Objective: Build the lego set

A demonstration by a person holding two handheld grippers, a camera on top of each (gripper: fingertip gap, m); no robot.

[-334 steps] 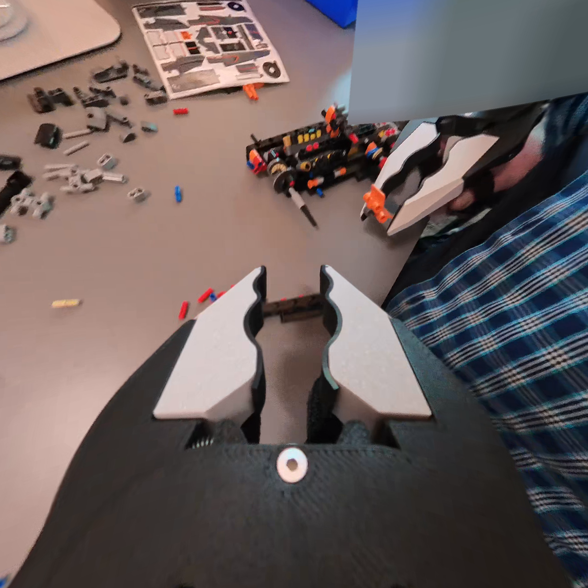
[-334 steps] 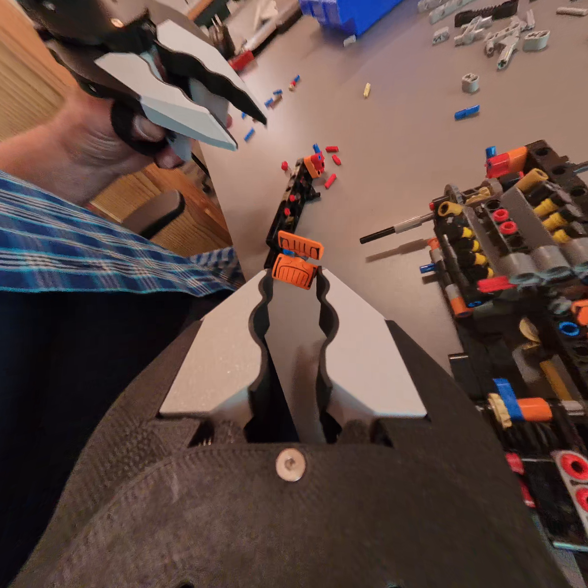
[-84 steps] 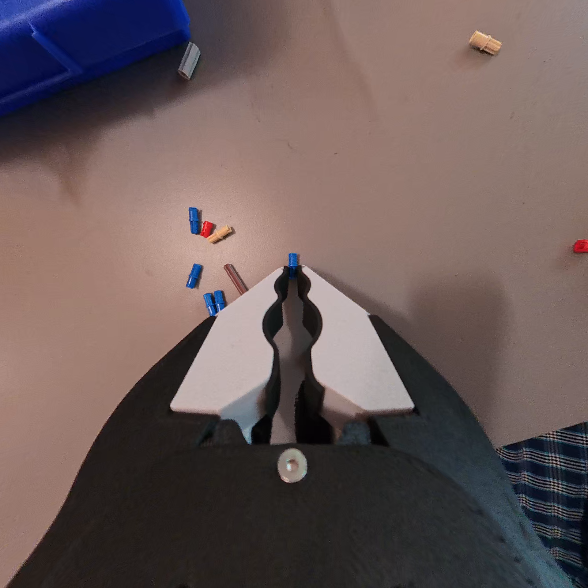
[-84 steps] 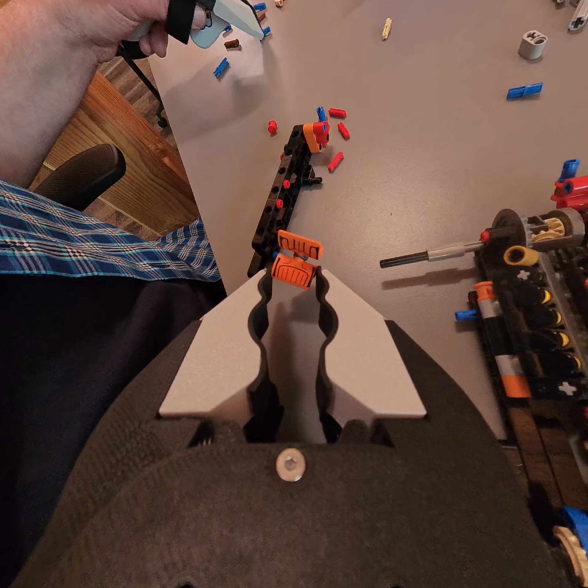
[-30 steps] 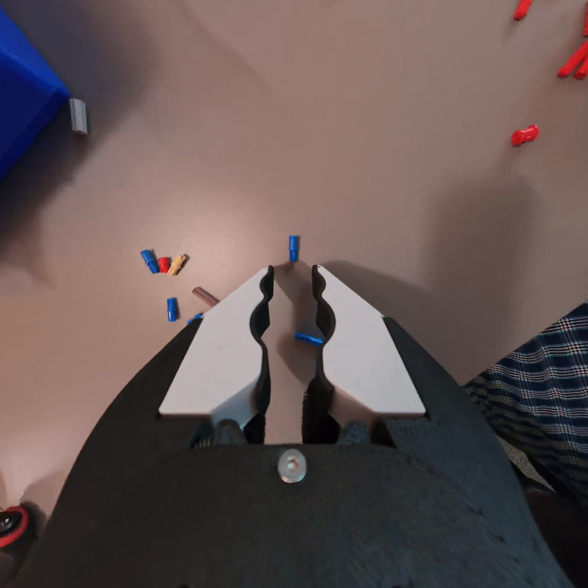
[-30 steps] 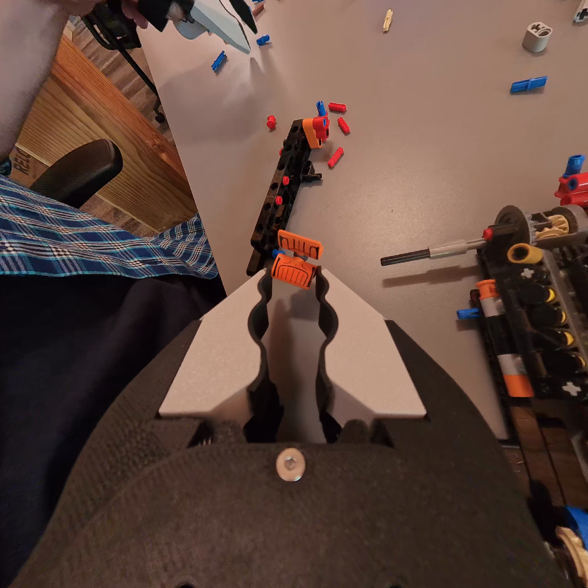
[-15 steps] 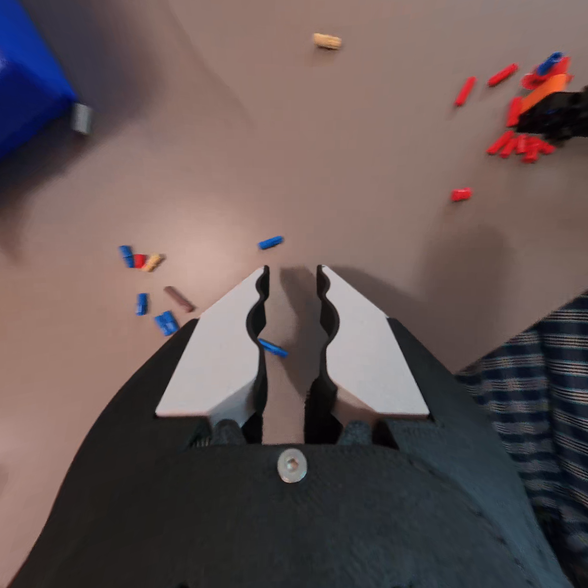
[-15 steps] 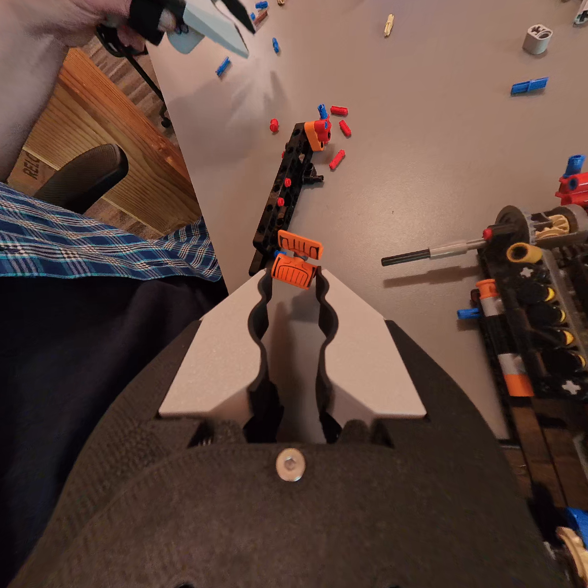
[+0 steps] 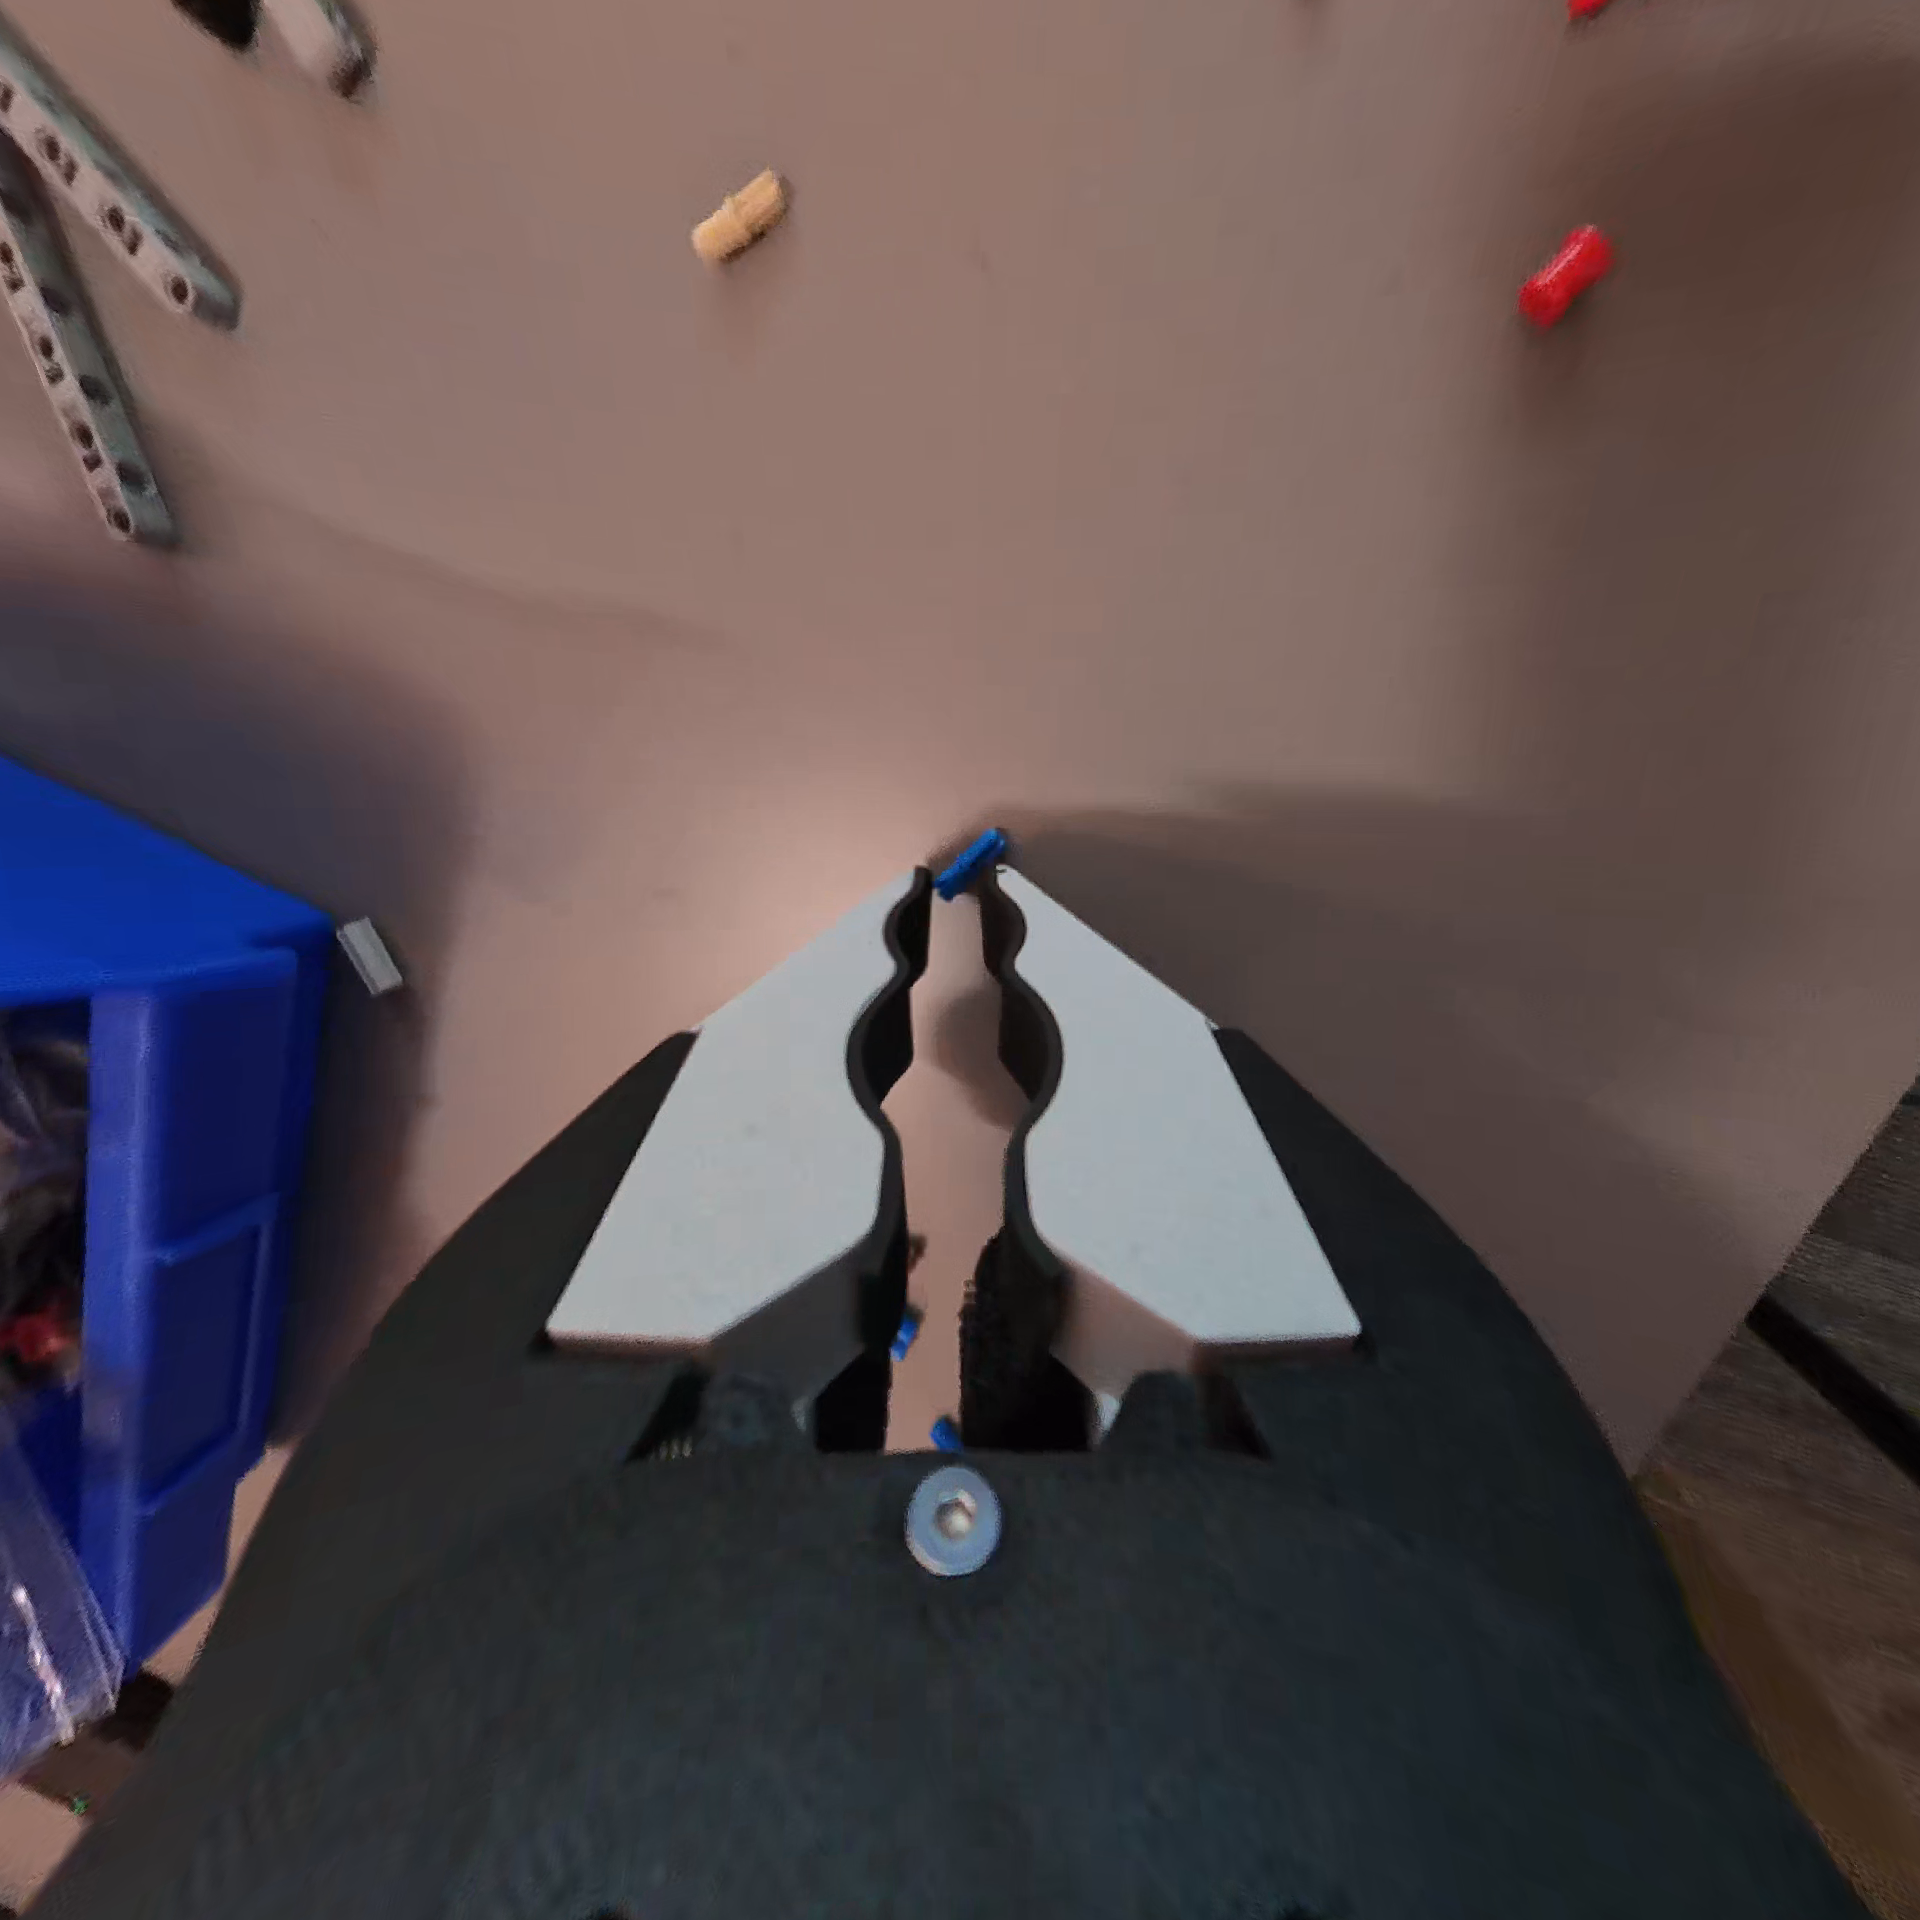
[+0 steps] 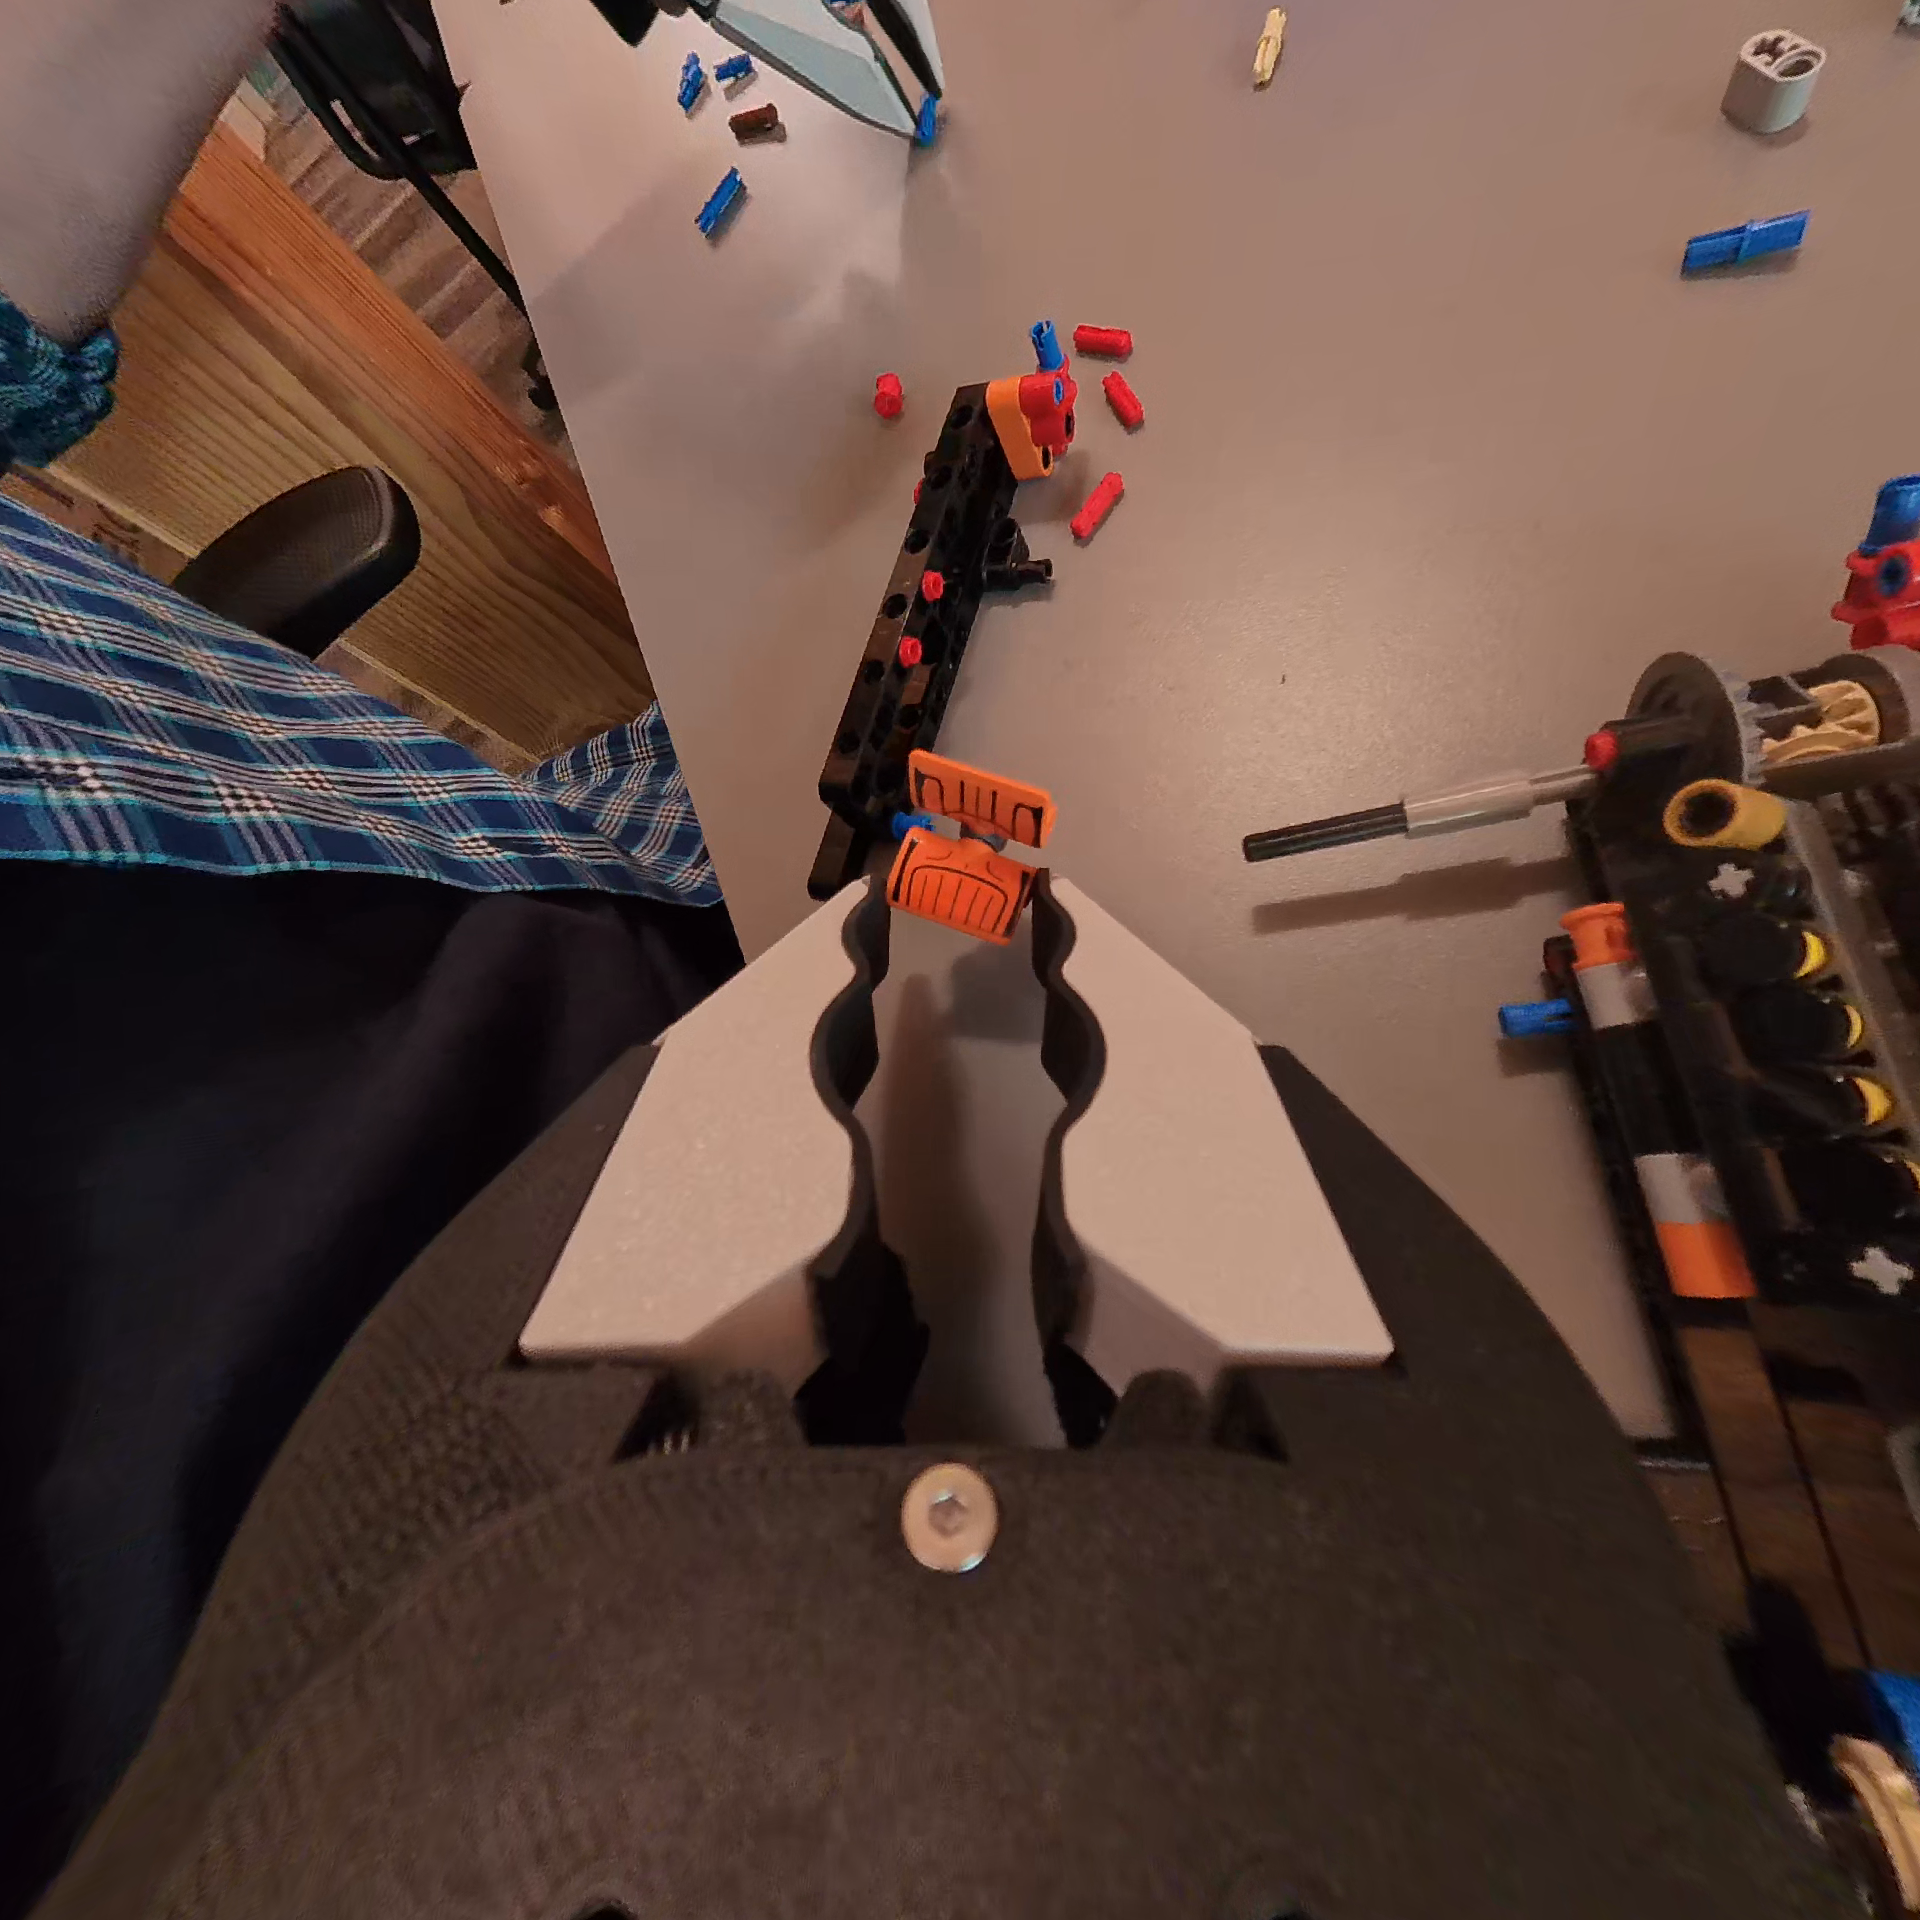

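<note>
Blue pin (image 9: 968, 863) sits skewed across the left claw (image 9: 961, 883) tips, barely pinched — better regripped squarely; right claw (image 10: 961, 894) clamps an orange piece (image 10: 961, 891).

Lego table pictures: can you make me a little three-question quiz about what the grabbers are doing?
1. True or false: the right gripper is pinching an orange piece.
2. What colour is the tiny pin at the left gripper tips?
3. The blue bin in the left wrist view is: A) left of the gripper, B) right of it, C) above the tan pin.

Key: 1 true; 2 blue; 3 A.
</note>
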